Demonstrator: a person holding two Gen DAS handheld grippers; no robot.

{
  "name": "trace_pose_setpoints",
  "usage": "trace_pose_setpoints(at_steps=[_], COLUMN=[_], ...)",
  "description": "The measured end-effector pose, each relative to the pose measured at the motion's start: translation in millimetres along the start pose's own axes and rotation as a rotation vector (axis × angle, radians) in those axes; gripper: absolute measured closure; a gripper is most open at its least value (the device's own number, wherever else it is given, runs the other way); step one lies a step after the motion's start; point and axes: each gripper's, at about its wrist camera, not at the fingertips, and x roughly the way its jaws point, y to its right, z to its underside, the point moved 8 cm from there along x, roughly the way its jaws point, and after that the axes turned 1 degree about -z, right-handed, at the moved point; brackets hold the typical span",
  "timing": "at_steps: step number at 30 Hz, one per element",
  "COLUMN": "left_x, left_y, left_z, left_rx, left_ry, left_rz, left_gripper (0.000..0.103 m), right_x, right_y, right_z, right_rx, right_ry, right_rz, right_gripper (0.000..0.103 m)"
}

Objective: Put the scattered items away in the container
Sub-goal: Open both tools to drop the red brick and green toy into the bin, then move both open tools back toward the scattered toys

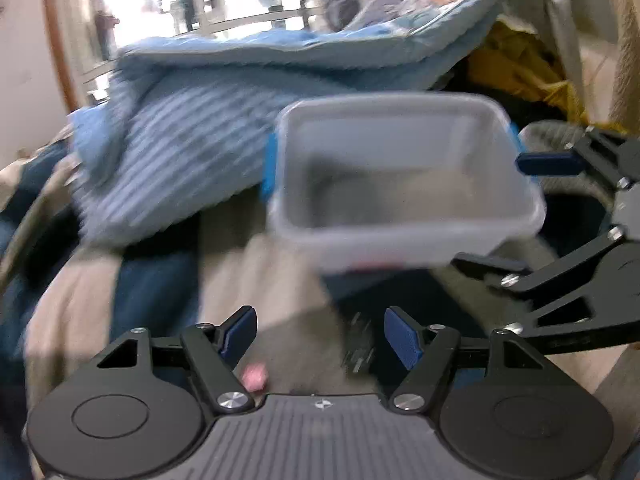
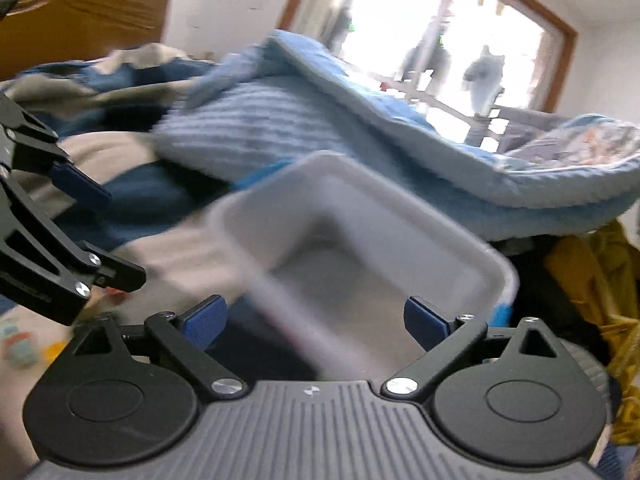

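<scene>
A: Looking along the left gripper [image 1: 320, 338], what is at twelve o'clock?
B: The clear plastic container [image 1: 404, 184], on the bedding, beside the striped blue blanket [image 1: 168, 160]. The jaws are wide apart and hold nothing.
A: And the right gripper [image 2: 316, 320]?
B: Also spread wide and empty; the container corner lies between its fingers, but the pads do not press it.

Both views were smeared by motion blur. The container [image 1: 404, 184] was rendered soft-edged, and whether anything lay inside could not be told. A small pink thing [image 1: 254, 376] was half hidden behind the left gripper's [image 1: 320, 338] finger. Small coloured objects [image 2: 24, 344] at the right view's left edge were too blurred to be identified.
</scene>
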Motion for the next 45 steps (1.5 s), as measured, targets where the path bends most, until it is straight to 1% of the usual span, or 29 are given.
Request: trace_pose_setpoints(at_steps=[3,5,7,9,12,15,17,21,24,28,32,36,38,45], left_x=[-15,-21,-23,-25,-27,-25,-25,-19,-11,1,14,25,29,23], left_y=[-16,-29,-41,-47,-45,-39,-36,-36,-35,-34,-32,-28,-25,-10], left_z=[35,60,82,103,123,137,146,163,168,166,155,143,139,144], left_rx=[-0.025,-0.063,-0.11,-0.131,-0.107,-0.076,-0.081,-0.115,-0.114,-0.127,-0.127,-0.104,-0.089,-0.031], left_ry=[-0.022,-0.067,-0.116,-0.14,-0.158,-0.165,-0.164,-0.197,-0.218,-0.219,-0.214,-0.205,-0.202,-0.178], left_rz=[-0.059,-0.092,-0.104,-0.112,-0.137,-0.143,-0.139,-0.116,-0.108,-0.103,-0.107,-0.111,-0.1,-0.079], left_gripper=[0.029,0.029,0.029,0.029,0.029,0.029,0.029,0.029,0.029,0.029,0.029,0.029,0.035,0.037], right_x=[-14,-21,-25,-26,-26,-28,-31,-38,-36,-28,-22,-18,-16,-8], right_y=[-27,-43,-58,-72,-87,-99,-106,-116,-115,-108,-100,-95,-93,-92], right_z=[8,14,22,32,48,61,67,83,91,102,107,109,110,113], right_rx=[0.029,0.051,0.067,0.087,0.114,0.151,0.151,0.13,0.126,0.155,0.176,0.187,0.188,0.203], right_ry=[-0.021,-0.035,-0.052,-0.075,-0.119,-0.155,-0.16,-0.176,-0.19,-0.226,-0.235,-0.234,-0.233,-0.237], right_rz=[-0.098,-0.15,-0.187,-0.221,-0.25,-0.286,-0.294,-0.296,-0.283,-0.266,-0.241,-0.226,-0.223,-0.223], right_gripper=[0.005,0.005,0.005,0.005,0.009,0.014,0.014,0.014,0.018,0.024,0.024,0.024,0.024,0.025])
